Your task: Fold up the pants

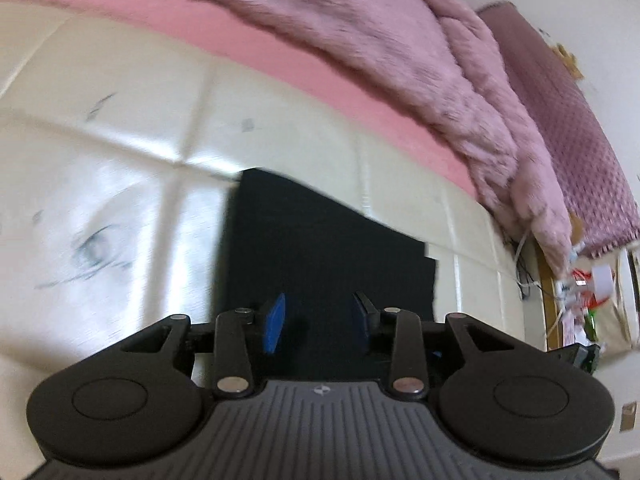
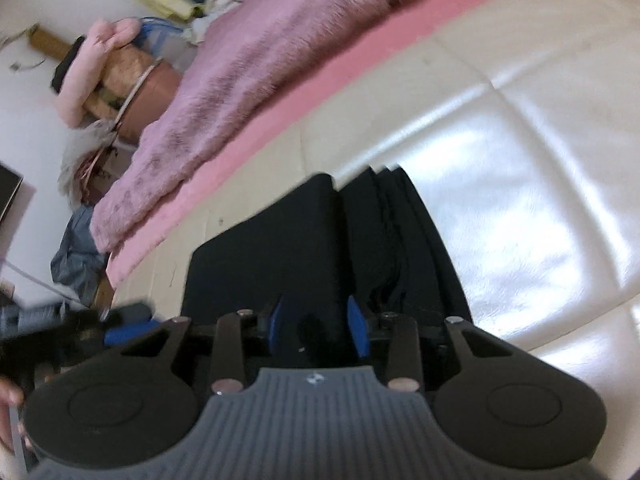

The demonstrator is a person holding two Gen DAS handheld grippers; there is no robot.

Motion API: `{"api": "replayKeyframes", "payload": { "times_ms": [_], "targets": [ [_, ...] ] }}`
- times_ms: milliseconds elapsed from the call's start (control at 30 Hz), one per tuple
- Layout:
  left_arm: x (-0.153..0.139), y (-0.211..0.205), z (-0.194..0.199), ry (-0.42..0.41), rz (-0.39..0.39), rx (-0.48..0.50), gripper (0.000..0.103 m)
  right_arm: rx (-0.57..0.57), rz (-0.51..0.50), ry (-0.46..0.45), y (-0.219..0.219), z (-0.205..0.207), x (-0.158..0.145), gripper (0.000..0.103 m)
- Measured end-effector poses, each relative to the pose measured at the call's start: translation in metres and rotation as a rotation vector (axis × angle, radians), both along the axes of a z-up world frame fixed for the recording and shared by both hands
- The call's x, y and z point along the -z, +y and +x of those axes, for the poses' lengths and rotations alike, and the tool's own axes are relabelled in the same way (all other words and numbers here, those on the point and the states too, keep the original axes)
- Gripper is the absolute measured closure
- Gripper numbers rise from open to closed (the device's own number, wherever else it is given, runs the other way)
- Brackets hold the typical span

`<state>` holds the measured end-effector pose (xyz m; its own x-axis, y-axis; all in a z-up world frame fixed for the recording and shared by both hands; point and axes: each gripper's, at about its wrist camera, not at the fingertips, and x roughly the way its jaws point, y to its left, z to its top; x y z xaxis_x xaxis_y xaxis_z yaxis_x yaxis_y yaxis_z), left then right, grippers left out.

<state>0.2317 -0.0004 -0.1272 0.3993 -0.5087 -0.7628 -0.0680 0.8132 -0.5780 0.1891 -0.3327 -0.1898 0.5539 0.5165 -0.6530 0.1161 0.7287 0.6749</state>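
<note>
A: L side first?
B: Left gripper (image 1: 320, 322), blue pads (image 1: 275, 326) well apart, nothing between them. It's over the black pants (image 1: 320, 248), near their closest edge. Can't tell if the tips touch the cloth.

A: R side?
B: Right gripper (image 2: 318, 326), jaws parted too, gap a bit narrower. Pads (image 2: 357, 326) sit over the pants (image 2: 280, 248). There's dark cloth in the gap, but whether it's pinched or just lying under, can't tell; pic is blurred w/ motion.

A: Where are the pants?
B: Folded into a compact black block, lying flat on a cream quilted surface (image 1: 120, 140) w/ stitched seams & shiny patches. In the right wrist view, layered edges stack at the block's right side, plus a crease running up the middle.

A: Around that?
B: Pink sheet edge (image 1: 280, 60) runs along the far side of the cream surface. On it, a fuzzy mauve blanket (image 1: 400, 40), hanging over toward the corner. Left wrist view also has a darker textured mauve cover (image 1: 580, 140) beyond, and clutter w/ cables (image 1: 524, 264) at the far right. Right wrist view: the other gripper (image 2: 80, 324), blurred, at lower left; a pink plush thing (image 2: 92, 64) & a grey-blue bag (image 2: 78, 256) on the floor side.
</note>
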Motion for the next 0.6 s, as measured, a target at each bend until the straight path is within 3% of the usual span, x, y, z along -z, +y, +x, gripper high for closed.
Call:
{"api": "replayKeyframes", "payload": {
  "times_ms": [100,133,433,533,600],
  "targets": [
    [0.003,0.016,-0.007,0.007,-0.002,-0.033,0.063,0.021,0.045,0.016,0.003,0.004,0.008,0.098],
    [0.003,0.02,-0.009,0.002,-0.004,-0.042,0.063,0.021,0.028,0.007,0.006,0.004,0.003,0.099],
    [-0.002,0.02,-0.009,-0.049,0.01,-0.036,0.063,-0.116,-0.115,-0.208,0.037,0.003,-0.105,0.101],
    [-0.003,0.017,-0.01,-0.069,0.016,-0.014,0.065,-0.13,-0.118,-0.204,0.029,0.006,-0.125,0.101],
    [-0.004,0.012,-0.009,-0.081,0.028,0.0,0.069,-0.127,-0.16,-0.173,0.023,0.008,-0.121,0.101]
  ]
}}
